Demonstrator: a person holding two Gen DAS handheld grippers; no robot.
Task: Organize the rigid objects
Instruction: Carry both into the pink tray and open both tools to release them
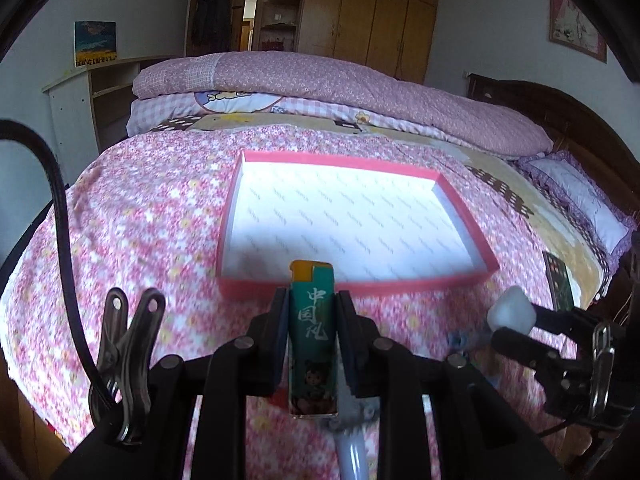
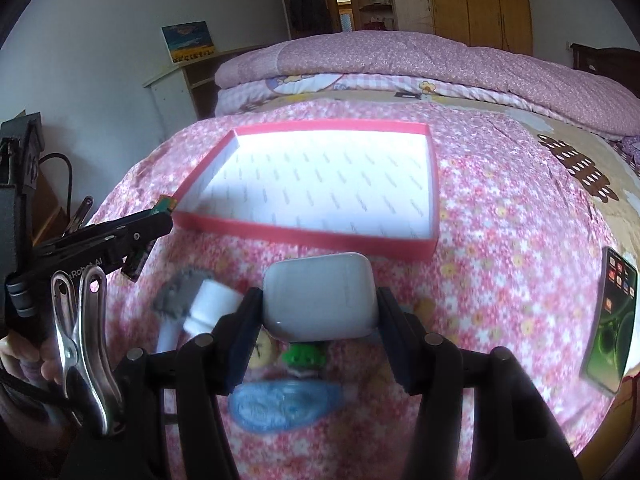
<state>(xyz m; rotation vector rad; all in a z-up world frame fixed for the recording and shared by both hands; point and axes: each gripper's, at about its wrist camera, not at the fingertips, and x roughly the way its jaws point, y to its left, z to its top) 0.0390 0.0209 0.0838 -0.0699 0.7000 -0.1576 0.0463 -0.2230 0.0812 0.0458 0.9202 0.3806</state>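
My left gripper [image 1: 313, 300] is shut on a green lighter [image 1: 312, 336] with an orange top, held above the bed just short of the near rim of a pink-rimmed white tray [image 1: 468, 220]. My right gripper [image 2: 318, 300] is shut on a white earbud case [image 2: 320, 296], also short of the tray's near rim [image 2: 304, 236]. The right gripper and its case [image 1: 510, 312] show at the right of the left wrist view. The left gripper with the lighter [image 2: 160, 208] shows at the left of the right wrist view. The tray is empty.
On the flowered bedspread below my right gripper lie a blue correction-tape dispenser [image 2: 284, 404], a small green toy [image 2: 304, 354], a white cylinder [image 2: 212, 308] and a grey object [image 2: 176, 292]. A phone [image 2: 610, 328] lies at the right. Folded quilts [image 1: 340, 84] are stacked behind.
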